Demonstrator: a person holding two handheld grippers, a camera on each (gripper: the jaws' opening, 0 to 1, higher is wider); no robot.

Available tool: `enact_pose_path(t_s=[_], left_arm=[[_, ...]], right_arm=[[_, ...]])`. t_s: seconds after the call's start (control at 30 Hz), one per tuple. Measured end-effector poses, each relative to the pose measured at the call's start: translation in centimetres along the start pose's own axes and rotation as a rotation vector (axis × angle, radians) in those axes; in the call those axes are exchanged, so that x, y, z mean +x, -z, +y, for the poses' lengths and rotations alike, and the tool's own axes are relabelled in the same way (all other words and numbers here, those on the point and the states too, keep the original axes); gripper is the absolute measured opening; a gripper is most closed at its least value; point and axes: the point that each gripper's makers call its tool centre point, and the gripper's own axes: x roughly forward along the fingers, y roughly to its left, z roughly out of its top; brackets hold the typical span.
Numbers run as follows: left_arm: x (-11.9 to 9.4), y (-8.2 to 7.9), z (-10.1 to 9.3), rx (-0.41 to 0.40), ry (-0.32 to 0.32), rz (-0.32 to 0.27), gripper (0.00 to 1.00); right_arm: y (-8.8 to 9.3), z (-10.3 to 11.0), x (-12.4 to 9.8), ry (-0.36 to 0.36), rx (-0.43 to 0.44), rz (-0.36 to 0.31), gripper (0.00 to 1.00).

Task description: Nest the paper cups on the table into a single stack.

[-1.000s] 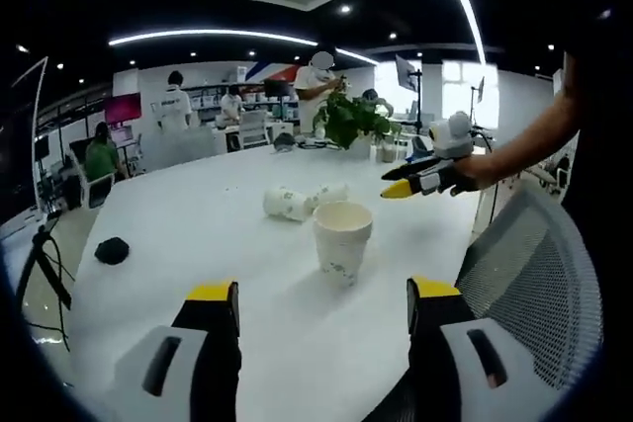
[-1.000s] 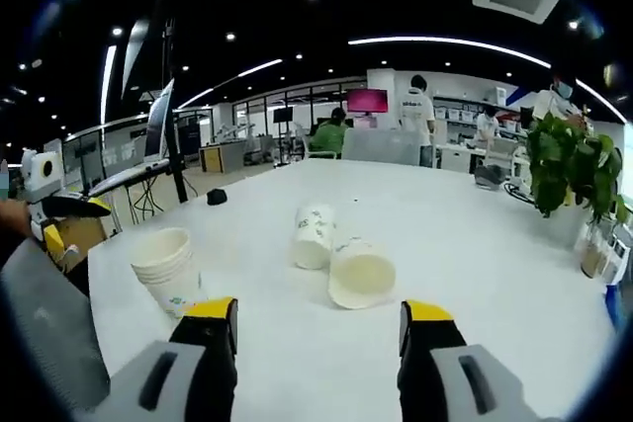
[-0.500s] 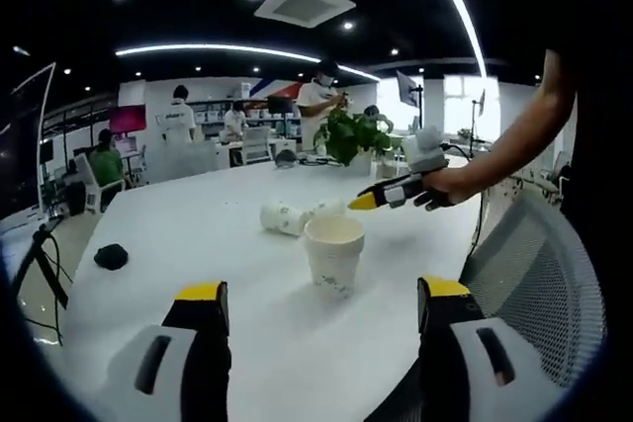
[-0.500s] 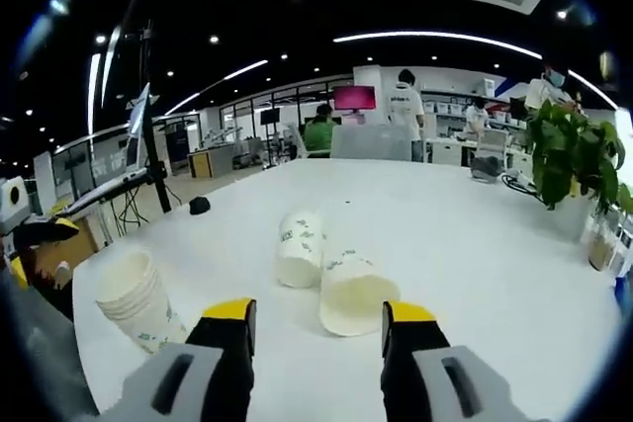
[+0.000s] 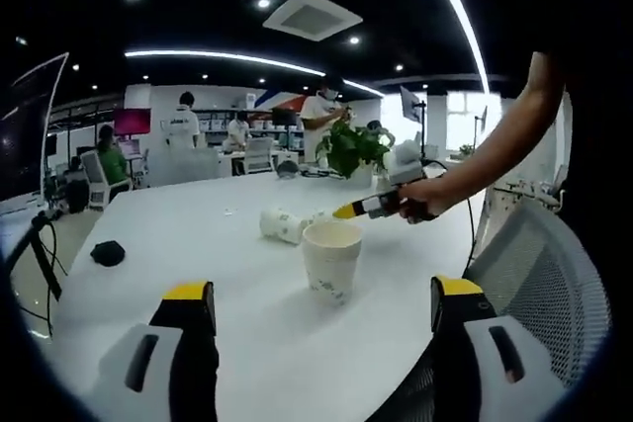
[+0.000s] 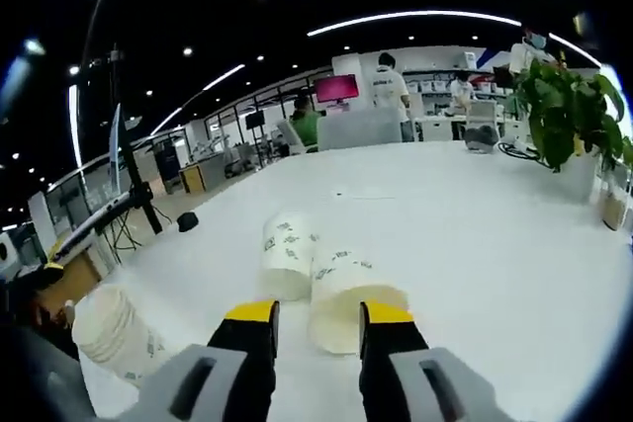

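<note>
1. Left gripper (image 5: 316, 308) hung back over the near edge of the table (image 5: 178, 234), jaws wide apart, holding nothing. Its yellow-tipped fingers framed the upright stack of cups (image 5: 330, 259) from well short of it

2. That stack stood mouth up on the white tabletop; the layered rims, seen from the right gripper view, told me several cups were already nested in it (image 6: 111, 331). Plain off-white paper, small green print on the wall, rolled lip, tapered body

3. Beyond the stack lay the two loose cups, both tipped on their sides and touching. From my right gripper view the near lying cup (image 6: 348, 294) pointed its open mouth toward me, and the far lying cup (image 6: 287, 256) lay just beside it on the left

4. Right gripper (image 6: 315, 315) was low over the table, jaws narrowed but not closed, nothing between them yet; the near lying cup's rim sat just past the tips. In the left gripper view it reached in from the right (image 5: 348, 211)

5. Judged step: closing in to pick up the near lying cup. Next move wants one jaw slipped inside the mouth and one outside, then a light pinch; thin paper wall will crush or roll if squeezed hard

6. Tabletop smooth, matte white; a rolling cup would travel
</note>
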Motion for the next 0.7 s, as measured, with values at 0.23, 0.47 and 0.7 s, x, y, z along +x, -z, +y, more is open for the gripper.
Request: enact_pose_path(t_s=[0.23,0.47,0.7], left_arm=[[0.1,0.3,-0.2,-0.026,0.022,0.006,0.9],[0.1,0.5,-0.1,-0.022,0.014,0.019,0.88],[0.1,0.7,0.0,-0.028,0.011,0.03,0.87]], right_arm=[[-0.3,0.1,1.1,-0.016,0.165,-0.039,0.21],[-0.4,0.4,1.7,-0.035,0.185,-0.038,0.14],[-0.6,-0.1,1.5,-0.025,0.273,-0.061,0.02]])
